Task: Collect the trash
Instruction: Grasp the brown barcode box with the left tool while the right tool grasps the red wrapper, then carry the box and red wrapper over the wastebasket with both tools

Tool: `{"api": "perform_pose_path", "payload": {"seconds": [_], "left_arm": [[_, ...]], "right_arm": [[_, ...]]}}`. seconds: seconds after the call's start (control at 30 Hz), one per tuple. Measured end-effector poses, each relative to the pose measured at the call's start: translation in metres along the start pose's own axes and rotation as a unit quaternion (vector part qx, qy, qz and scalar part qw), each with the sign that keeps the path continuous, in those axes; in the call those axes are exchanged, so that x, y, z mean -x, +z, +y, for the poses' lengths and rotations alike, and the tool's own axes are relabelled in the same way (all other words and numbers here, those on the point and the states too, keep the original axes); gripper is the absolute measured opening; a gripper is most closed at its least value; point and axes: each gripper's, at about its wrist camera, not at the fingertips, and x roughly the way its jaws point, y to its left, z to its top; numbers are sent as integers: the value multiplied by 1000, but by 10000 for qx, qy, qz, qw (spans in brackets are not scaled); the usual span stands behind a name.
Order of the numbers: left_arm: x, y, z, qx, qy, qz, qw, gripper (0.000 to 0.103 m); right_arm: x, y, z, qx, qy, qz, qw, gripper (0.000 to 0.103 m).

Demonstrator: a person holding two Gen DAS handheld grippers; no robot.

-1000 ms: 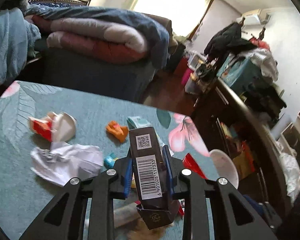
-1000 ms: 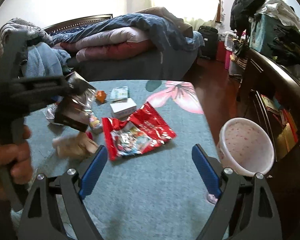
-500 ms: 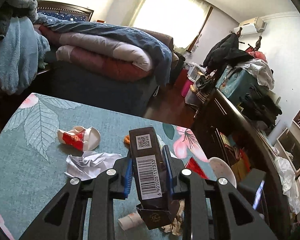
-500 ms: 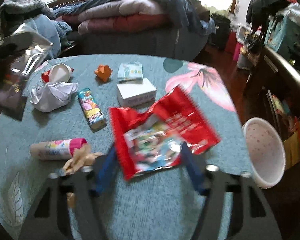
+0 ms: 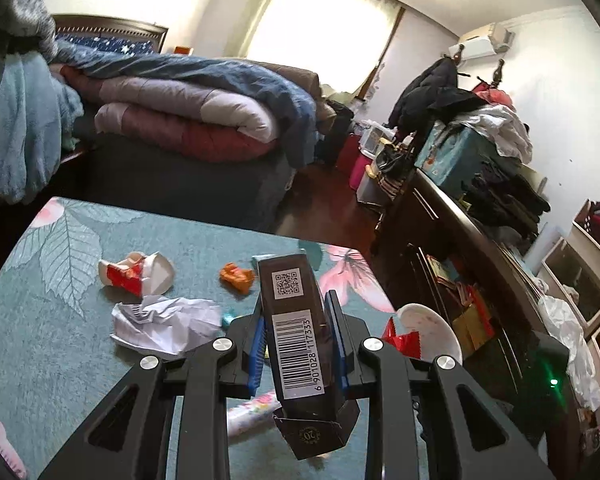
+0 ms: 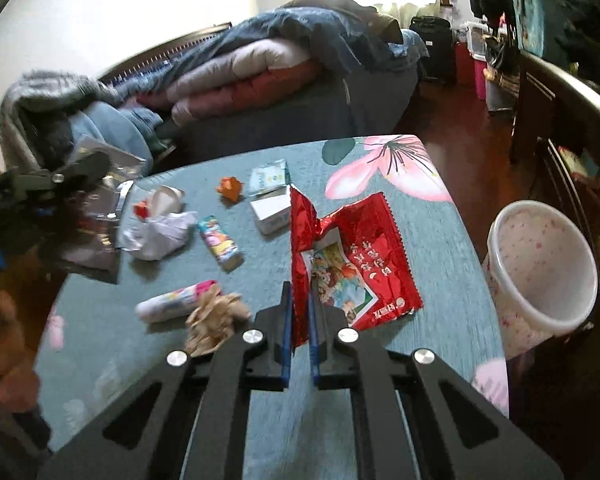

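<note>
Since a second ago the right hand-held gripper (image 6: pixel 299 332) has gone from wide open to clenched on the left edge of the red snack wrapper (image 6: pixel 352 256), creased and lying on the worktop (image 6: pixel 440 216) beside the bin (image 6: pixel 540 268), ready for disposal, while the left hand-held gripper (image 5: pixel 296 344) grips a dark barcoded carton (image 5: pixel 296 340).

We see bare tabletop (image 6: pixel 440 240) between the red wrapper (image 6: pixel 360 264) and the edge beside the white bin (image 6: pixel 540 264), so a claw could pass there. The near strip under the right claw (image 6: pixel 300 320) also lies open. Left of the wrapper things crowd together: a white box (image 6: pixel 270 214), a candy pack (image 6: pixel 220 242), crumpled paper (image 6: pixel 160 234), a tube (image 6: pixel 172 304) and a brown wad (image 6: pixel 214 318). Behind the tabletop, the bed (image 6: pixel 300 120) blocks the way.
</note>
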Motion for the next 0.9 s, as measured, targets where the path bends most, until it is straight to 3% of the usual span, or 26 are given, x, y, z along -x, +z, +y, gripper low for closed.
{"api": "perform_pose_path", "payload": {"seconds": [0.3, 0.9], "left_arm": [[14, -8, -40, -294, -167, -93, 9994, 27], [12, -16, -95, -667, -380, -108, 9970, 27]], "right_arm": [[56, -15, -5, -67, 117, -328, 9994, 8], [107, -35, -31, -154, -75, -710, 9973, 8]]}}
